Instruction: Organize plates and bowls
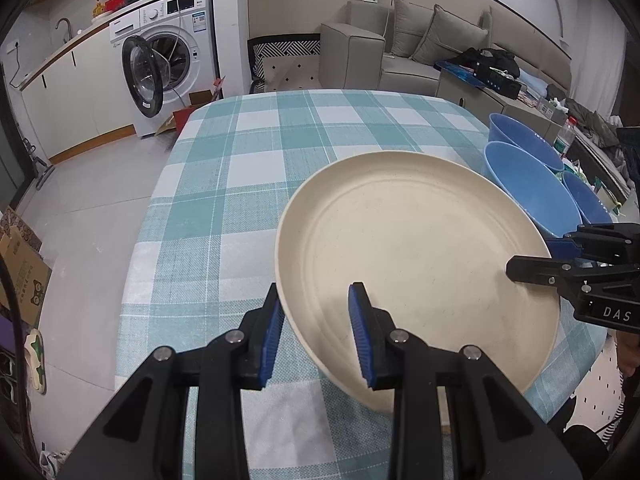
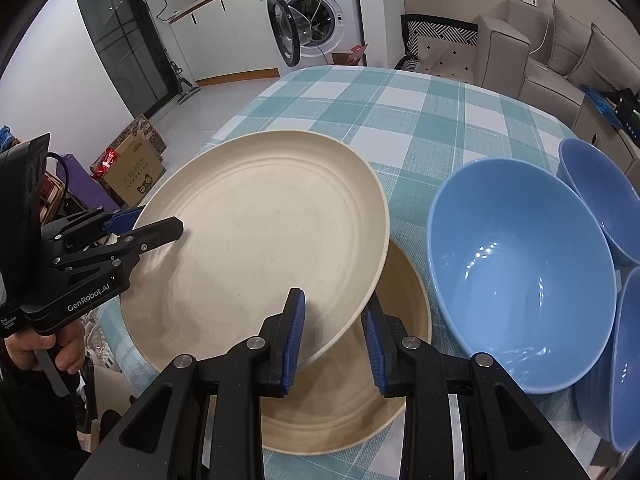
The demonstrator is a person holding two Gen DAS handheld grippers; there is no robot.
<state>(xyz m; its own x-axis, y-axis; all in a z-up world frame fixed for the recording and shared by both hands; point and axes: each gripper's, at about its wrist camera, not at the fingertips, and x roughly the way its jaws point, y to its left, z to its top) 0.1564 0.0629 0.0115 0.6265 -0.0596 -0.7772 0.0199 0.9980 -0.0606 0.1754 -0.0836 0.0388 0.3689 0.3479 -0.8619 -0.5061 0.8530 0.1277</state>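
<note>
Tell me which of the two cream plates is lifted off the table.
The upper plate, tilted and clamped at opposite rims by both grippers; the other plate lies flat on the tablecloth beneath it.

Cream plate (image 1: 420, 264): I see my left gripper (image 1: 320, 332) clamped on its near rim, right gripper (image 1: 536, 264) pinching the far-right rim; blue bowls (image 1: 528, 188) beyond.

Upper plate (image 2: 260, 232): cream, faintly speckled. Lower plate (image 2: 360, 400): tan-beige. Bowls (image 2: 520, 280): plain light blue. Counter cloth (image 1: 248, 152): teal-and-white plaid. Both tongs, left (image 1: 316, 332) and right (image 2: 334, 344): black with blue pads. Washing machine (image 1: 176, 44): white.
</note>
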